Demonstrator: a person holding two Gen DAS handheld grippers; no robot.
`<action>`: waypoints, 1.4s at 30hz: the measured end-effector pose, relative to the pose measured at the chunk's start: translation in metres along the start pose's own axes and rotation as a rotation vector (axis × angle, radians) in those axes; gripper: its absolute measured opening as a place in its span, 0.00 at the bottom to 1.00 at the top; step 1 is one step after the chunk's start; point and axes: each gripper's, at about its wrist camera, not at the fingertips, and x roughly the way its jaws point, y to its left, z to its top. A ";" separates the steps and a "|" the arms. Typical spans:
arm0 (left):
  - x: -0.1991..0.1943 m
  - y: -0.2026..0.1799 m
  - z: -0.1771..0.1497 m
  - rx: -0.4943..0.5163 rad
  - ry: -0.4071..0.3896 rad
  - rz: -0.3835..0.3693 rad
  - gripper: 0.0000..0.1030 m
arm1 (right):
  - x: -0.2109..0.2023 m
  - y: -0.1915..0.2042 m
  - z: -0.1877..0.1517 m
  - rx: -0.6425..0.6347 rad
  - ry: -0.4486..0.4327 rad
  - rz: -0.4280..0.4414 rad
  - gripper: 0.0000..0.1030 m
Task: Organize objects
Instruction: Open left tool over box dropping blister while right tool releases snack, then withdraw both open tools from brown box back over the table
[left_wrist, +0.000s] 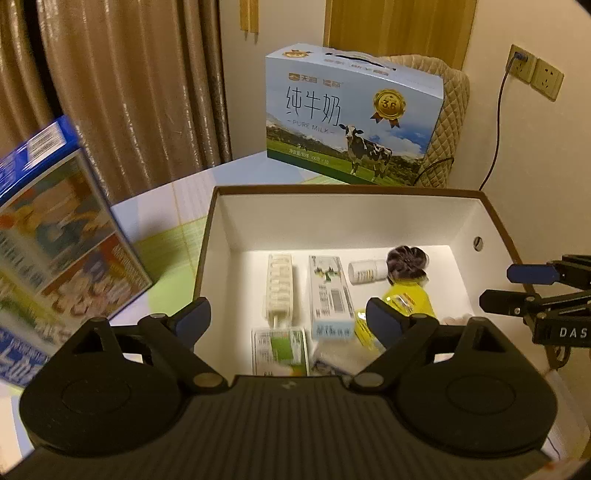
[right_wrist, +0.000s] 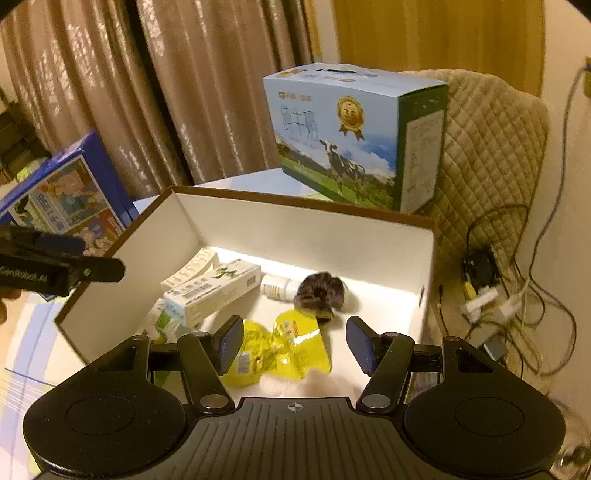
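An open brown box with white inner walls (left_wrist: 332, 218) (right_wrist: 295, 232) sits on the table. Inside lie small milk cartons (left_wrist: 328, 295) (right_wrist: 210, 291), a white strip pack (left_wrist: 279, 288), a white bottle (left_wrist: 365, 271) (right_wrist: 275, 286), a dark scrunchie (left_wrist: 408, 260) (right_wrist: 321, 290) and a yellow packet (left_wrist: 408, 299) (right_wrist: 288, 343). My left gripper (left_wrist: 288, 317) hovers open over the box's near left part, holding nothing. My right gripper (right_wrist: 293, 341) hangs open above the yellow packet, also with nothing in it, and shows at the right edge (left_wrist: 517, 288) of the left wrist view.
A pure milk case (left_wrist: 351, 114) (right_wrist: 351, 136) stands behind the box. A blue picture carton (left_wrist: 55, 229) (right_wrist: 70, 192) leans at the left. A quilted cover (right_wrist: 491, 155), cables (right_wrist: 517, 288) and wall sockets (left_wrist: 535, 70) are at the right; curtains hang behind.
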 end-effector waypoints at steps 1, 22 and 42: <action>-0.006 0.001 -0.004 -0.008 0.003 0.002 0.88 | -0.004 0.000 -0.002 0.014 -0.002 0.004 0.57; -0.093 0.000 -0.091 -0.155 0.005 -0.018 0.88 | -0.073 0.039 -0.067 0.088 0.020 0.052 0.57; -0.129 0.006 -0.165 -0.153 0.069 -0.020 0.88 | -0.097 0.089 -0.126 0.091 0.110 0.066 0.57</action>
